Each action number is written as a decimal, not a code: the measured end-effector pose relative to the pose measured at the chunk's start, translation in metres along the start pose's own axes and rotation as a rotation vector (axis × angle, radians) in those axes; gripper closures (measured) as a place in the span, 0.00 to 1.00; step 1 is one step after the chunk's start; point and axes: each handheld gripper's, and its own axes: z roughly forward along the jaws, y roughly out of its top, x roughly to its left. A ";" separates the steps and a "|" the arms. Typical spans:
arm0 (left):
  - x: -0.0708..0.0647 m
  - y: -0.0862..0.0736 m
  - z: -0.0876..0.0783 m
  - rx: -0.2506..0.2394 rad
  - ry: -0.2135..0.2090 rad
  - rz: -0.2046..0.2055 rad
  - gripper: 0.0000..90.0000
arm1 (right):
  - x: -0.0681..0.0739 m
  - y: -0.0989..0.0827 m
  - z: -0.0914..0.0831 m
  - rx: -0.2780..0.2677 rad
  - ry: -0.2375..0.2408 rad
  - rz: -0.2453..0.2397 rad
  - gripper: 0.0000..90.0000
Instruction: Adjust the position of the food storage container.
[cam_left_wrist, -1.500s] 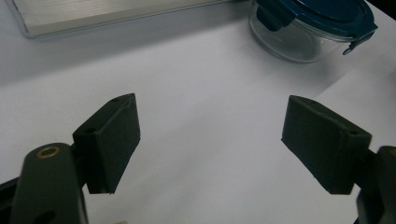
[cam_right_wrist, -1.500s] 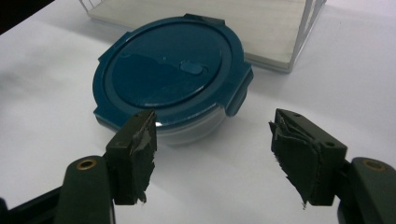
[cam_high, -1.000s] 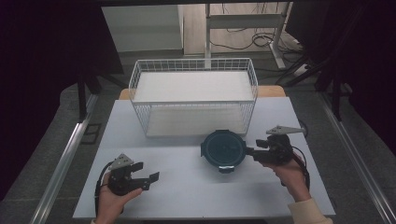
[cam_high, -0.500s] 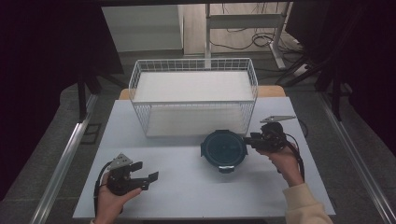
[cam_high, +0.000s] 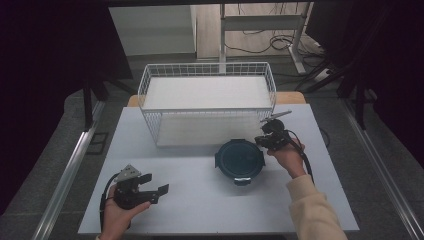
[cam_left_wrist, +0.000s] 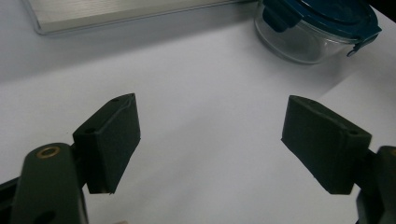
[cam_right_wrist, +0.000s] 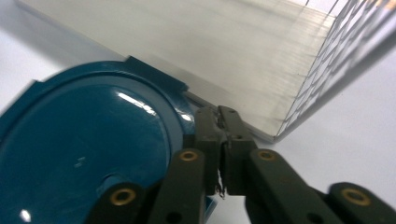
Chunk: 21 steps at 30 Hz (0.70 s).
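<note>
1. The right gripper (cam_right_wrist: 219, 140) sits at the far right rim of the round glass container (cam_high: 240, 161). Its jaws have just been closing and now look pressed together at the edge of the blue lid (cam_right_wrist: 88, 154). My guess is it's after one of the snap tabs there. I can't tell from the right gripper view whether a tab is actually caught between the pads (cam_right_wrist: 208, 130) or whether they just met beside it.

2. The left gripper (cam_left_wrist: 210, 140) is parked low on the table, well apart from the container and on the near left side of it. Its jaws are spread wide with nothing but bare white tabletop (cam_high: 200, 200) between them. It reads like it's waiting its turn, maybe to steady the bowl or take the opposite clip.

3. The wire basket (cam_high: 207, 107) stands just beyond the right gripper, almost touching the container's far side. It's probably where things go later, so having it close makes sense.

4. Count: one lidded glass container, one white wire basket, two grippers, two hands.
</note>
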 end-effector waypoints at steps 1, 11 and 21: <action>0.001 0.000 0.000 0.001 0.003 -0.002 0.22 | 0.000 0.001 0.004 0.014 -0.009 -0.010 0.99; 0.000 -0.001 0.001 0.004 0.006 -0.004 0.22 | 0.003 -0.001 0.017 0.070 -0.026 -0.092 1.00; 0.003 -0.001 0.004 0.008 -0.007 -0.025 0.22 | 0.008 -0.002 0.016 0.076 -0.045 -0.118 1.00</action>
